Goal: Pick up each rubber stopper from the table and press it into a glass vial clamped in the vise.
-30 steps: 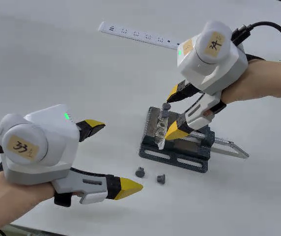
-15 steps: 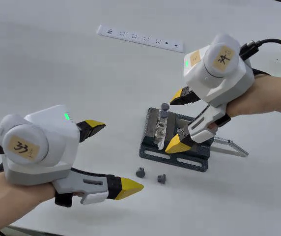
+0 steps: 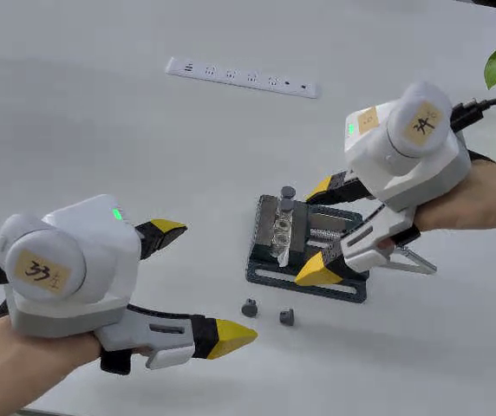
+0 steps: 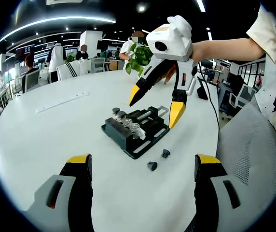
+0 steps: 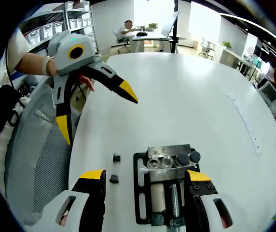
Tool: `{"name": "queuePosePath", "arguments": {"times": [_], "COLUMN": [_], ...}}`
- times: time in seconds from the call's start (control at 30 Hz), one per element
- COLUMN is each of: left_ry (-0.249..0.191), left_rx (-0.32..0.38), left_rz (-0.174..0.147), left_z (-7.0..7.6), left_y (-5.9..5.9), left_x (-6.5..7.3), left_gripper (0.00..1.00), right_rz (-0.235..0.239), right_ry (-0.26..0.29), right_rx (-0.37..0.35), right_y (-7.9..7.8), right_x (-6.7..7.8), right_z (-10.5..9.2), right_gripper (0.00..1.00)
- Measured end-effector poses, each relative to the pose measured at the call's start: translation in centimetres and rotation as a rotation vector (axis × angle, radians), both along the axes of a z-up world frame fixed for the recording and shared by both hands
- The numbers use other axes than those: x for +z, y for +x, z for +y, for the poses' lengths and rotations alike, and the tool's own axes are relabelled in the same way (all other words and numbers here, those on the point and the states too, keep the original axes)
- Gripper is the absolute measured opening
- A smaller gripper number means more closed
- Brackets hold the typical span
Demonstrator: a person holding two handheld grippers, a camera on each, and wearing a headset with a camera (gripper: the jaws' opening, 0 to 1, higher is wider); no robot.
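Two rubber stoppers are lying loose on the bench just near of the vise, which is clamping a row of glass vials, the far two already plugged. The right hand-held gripper is hovering over the vise, jaws spread and empty; the left hand-held gripper is waiting the same way, near left. A small stopper pinched off-centre risks squirting free, and pressing it crooked risks cracking glass.

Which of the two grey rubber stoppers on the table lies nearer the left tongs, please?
The grey rubber stopper on the left in the head view; the other stopper lies farther from the left tongs.
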State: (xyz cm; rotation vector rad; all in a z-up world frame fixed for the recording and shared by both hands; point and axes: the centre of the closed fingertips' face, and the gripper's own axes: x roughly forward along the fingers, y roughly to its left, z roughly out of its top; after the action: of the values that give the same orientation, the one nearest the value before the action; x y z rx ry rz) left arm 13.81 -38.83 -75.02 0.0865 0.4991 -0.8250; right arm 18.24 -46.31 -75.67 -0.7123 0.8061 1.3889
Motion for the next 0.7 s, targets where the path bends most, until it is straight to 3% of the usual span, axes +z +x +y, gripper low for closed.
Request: {"name": "queuePosePath", "arguments": {"times": [0.27, 0.5, 0.7], "left_ry": [0.007, 0.013, 0.018], "left_rx": [-0.007, -0.006, -0.011], "left_rz": [0.005, 0.006, 0.009], "left_z": [0.1, 0.3, 0.2], "left_y": [-0.6, -0.7, -0.9], "left_x": [0.0, 0.0, -0.1], "left_gripper": [0.86, 0.86, 0.86], "right_rz": [0.024, 0.052, 0.062], "right_ry": [0.050, 0.075, 0.098], "right_rx": [-0.030, -0.034, -0.061], "right_y": [-2.2, -4.3, -4.9], "right_x": [-0.5, -2.1, -3.5], "right_z": [-0.2, -0.2, -0.5], "right_gripper": [0.58, 0.51, 0.44]}}
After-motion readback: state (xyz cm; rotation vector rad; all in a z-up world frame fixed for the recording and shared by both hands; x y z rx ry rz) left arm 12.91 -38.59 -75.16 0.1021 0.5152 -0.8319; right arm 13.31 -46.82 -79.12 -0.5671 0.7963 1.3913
